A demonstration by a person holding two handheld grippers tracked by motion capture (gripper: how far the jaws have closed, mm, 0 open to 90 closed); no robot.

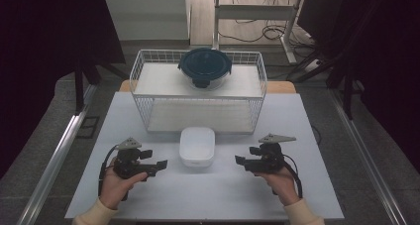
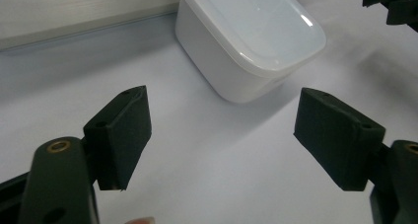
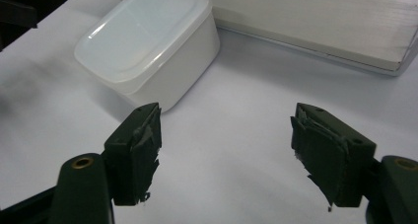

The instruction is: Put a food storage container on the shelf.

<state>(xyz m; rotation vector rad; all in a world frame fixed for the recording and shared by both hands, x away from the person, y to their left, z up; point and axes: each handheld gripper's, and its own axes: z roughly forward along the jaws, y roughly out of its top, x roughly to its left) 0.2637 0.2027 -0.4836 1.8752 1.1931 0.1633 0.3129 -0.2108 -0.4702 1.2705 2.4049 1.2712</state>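
High view alone showed dark lidded bowl [image 1: 205,66] on wire rack [image 1: 143,71]. White lidded container [image 1: 197,145] lay on table [image 1: 223,195], between left gripper [image 1: 161,164] and right gripper [image 1: 239,160], untouched. Both jaw pairs were held apart, nothing clamped.

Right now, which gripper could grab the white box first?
It's nearly a tie. The white box sits between the left gripper and right gripper, and both are open and empty. I'd guess left: the box looks slightly nearer its jaws in the high view.
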